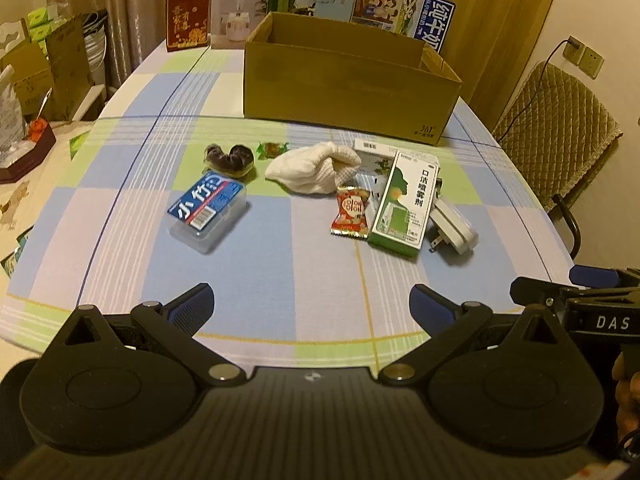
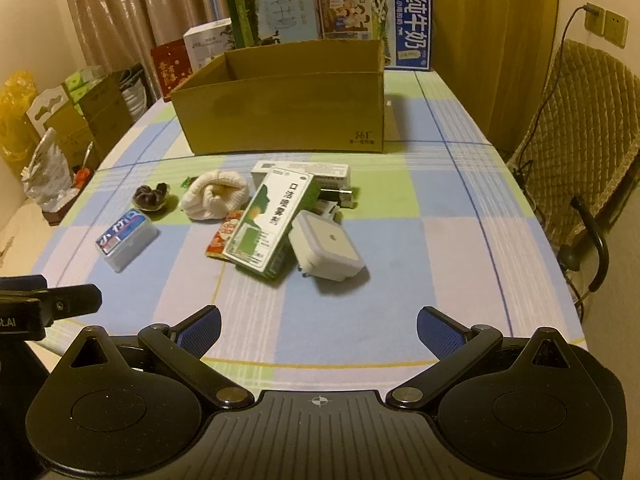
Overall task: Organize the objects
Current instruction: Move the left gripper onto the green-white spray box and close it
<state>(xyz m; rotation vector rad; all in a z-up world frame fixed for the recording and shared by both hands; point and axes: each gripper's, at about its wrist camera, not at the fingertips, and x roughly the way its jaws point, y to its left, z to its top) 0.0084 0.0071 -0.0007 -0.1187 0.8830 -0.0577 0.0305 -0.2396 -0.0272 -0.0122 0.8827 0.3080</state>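
Both the left gripper [image 1: 312, 304] and the right gripper [image 2: 319, 326] are held spread wide with nothing between the blue pads, low over the near edge of the checked blue, green and lilac tablecloth [image 1: 288, 240]. A loose row of clutter is laid out mid-table: a clear plastic case with a blue label [image 1: 208, 212], a dark brown scrunchie [image 1: 230, 159], a green-wrapped candy [image 1: 272, 149], a crumpled white knit cloth [image 1: 316, 168], a red snack packet [image 1: 351, 212], a green-and-white spray box [image 1: 404, 204] leaned over a flat white carton [image 2: 304, 172], and a white plug adapter [image 2: 326, 250] just beside it. An open brown cardboard box [image 1: 344, 92] is parked right behind the lot, with its inside hidden by the front wall.
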